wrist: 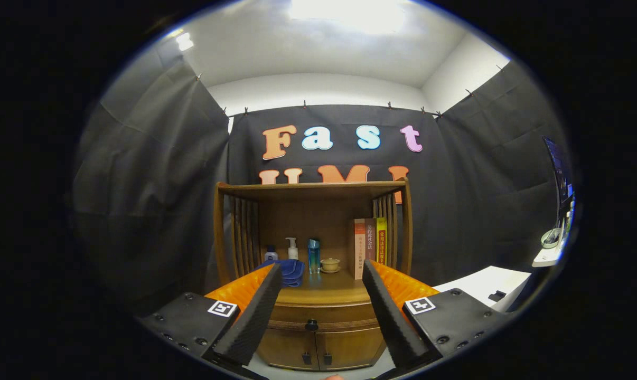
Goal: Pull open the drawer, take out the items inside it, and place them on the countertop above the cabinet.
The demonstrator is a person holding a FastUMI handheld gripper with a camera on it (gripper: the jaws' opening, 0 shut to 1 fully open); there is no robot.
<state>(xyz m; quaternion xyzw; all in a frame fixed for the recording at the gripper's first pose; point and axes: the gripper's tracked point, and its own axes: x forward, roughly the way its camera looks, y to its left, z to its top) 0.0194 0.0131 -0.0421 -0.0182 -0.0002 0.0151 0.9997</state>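
The fingers (pixel 318 306) stand wide apart, holding nothing. Between them and well beyond sits the cabinet (pixel 318 338); its shut drawer (pixel 324 315) runs crosswise, knob (pixel 311 325) dead ahead, under the desk (pixel 324 290).

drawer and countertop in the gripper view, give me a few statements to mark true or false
1. The drawer is shut, its knob just ahead between the fingers. True.
2. The gripper is shut on the knob. False: its fingers are spread open and touch nothing.
3. A blue cloth lies on the countertop. True.
4. The books lie flat in a stack. False: they stand upright at the countertop's right end.
5. A pump bottle stands behind the cloth. True.
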